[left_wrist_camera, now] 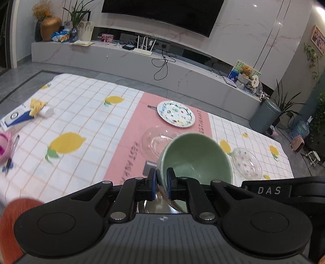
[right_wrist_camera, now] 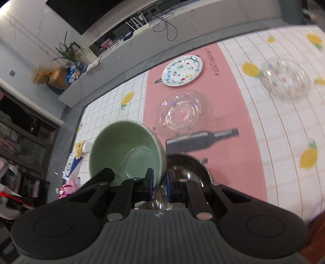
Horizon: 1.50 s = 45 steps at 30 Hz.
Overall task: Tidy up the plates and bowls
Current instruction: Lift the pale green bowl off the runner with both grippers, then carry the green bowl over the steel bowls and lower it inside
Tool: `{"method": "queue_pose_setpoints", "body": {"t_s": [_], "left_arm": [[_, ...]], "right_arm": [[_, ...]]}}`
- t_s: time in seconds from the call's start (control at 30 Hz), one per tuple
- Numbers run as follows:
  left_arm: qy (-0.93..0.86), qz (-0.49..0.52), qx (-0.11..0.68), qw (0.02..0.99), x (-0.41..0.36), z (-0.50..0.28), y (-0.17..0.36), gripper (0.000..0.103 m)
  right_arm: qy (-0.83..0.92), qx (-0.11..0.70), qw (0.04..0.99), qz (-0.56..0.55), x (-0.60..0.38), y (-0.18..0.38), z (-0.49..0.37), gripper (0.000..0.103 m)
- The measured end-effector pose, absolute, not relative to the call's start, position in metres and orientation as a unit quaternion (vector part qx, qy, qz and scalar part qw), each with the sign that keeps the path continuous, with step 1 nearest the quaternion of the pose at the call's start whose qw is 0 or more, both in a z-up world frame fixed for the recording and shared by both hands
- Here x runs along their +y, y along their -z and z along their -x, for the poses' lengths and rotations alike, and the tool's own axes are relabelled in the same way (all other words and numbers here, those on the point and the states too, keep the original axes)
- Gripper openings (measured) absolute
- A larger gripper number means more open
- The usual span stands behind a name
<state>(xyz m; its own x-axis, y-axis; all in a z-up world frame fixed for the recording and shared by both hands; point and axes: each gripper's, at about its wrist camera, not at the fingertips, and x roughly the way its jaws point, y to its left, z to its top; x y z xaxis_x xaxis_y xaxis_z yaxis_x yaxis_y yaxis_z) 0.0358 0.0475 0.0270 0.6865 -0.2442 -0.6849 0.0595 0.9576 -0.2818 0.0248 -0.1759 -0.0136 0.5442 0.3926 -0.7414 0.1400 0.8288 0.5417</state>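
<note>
Green bowl (left_wrist_camera: 195,156) in both jaws' pinch; steel bowl (right_wrist_camera: 182,164) only right-view.

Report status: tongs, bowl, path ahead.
Left tongs and right tongs both shut on green bowl rim, bowl lifted. Clear glass bowl and painted plate ahead on cloth.

Even, fairly dim indoor light is seen. Glare is caught on the glossy marble wall panel (left_wrist_camera: 316,10). Straight lines are bent by fisheye distortion, and the lemon-printed checked tablecloth (right_wrist_camera: 304,126) is smeared by motion blur.
</note>
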Motion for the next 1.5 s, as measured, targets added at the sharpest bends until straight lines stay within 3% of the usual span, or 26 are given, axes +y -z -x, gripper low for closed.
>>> {"method": "queue_pose_setpoints", "body": {"t_s": [0.47,1.5], "left_arm": [[0.091,0.118,0.423,0.894,0.041,-0.013,0.0,0.011],[0.069,0.094,0.471,0.874,0.034,-0.047,0.035,0.01]], "right_arm": [[-0.069,0.485,0.826,-0.279,-0.187,0.037,0.004,0.01],[-0.054,0.526,0.819,-0.221,-0.168,0.068,-0.032,0.011]]}}
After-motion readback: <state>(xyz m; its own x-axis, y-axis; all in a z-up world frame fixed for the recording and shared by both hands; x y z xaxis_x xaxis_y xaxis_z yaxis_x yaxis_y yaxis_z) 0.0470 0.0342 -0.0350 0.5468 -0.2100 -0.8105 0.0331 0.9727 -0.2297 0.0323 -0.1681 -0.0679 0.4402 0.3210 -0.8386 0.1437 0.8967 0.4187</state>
